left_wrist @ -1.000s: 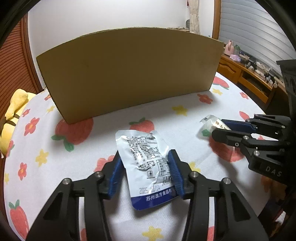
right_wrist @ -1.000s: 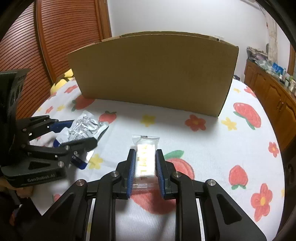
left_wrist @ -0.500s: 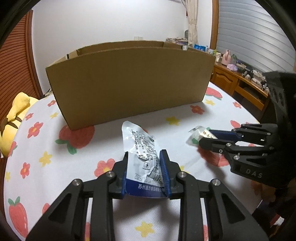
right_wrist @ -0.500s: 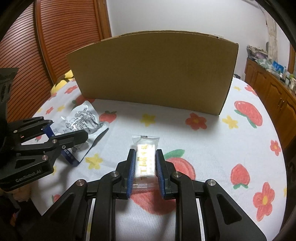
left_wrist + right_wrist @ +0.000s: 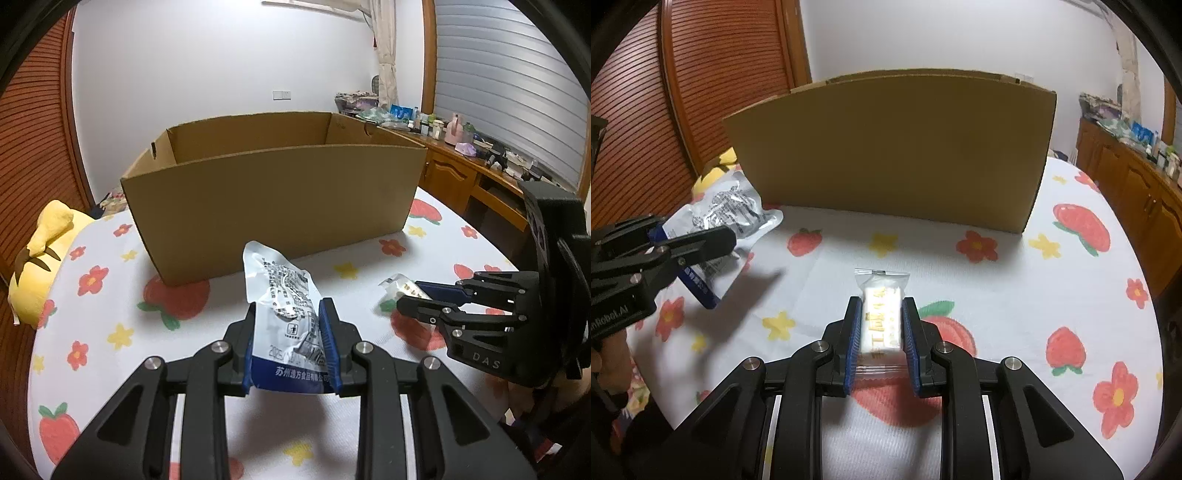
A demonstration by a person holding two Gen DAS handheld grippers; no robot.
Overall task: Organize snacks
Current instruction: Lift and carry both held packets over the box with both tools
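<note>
Left tool (image 5: 290, 314) now clenched on lifted silver packet (image 5: 284, 295), right tool (image 5: 879, 314) still grasping white bar (image 5: 881, 317)

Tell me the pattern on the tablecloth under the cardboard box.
White tablecloth printed with red strawberries and red and yellow flowers; the right wrist view shows it best.

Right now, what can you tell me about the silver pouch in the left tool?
The silver pouch is a crinkled foil-look packet with dense black print, a blue band with white characters along its near end, and a date stamp. The left tool is shut on it, blue pads pressing both side edges near the blue end. It juts forward and up, clear of the cloth, short of the box. It looks sealed.
</note>
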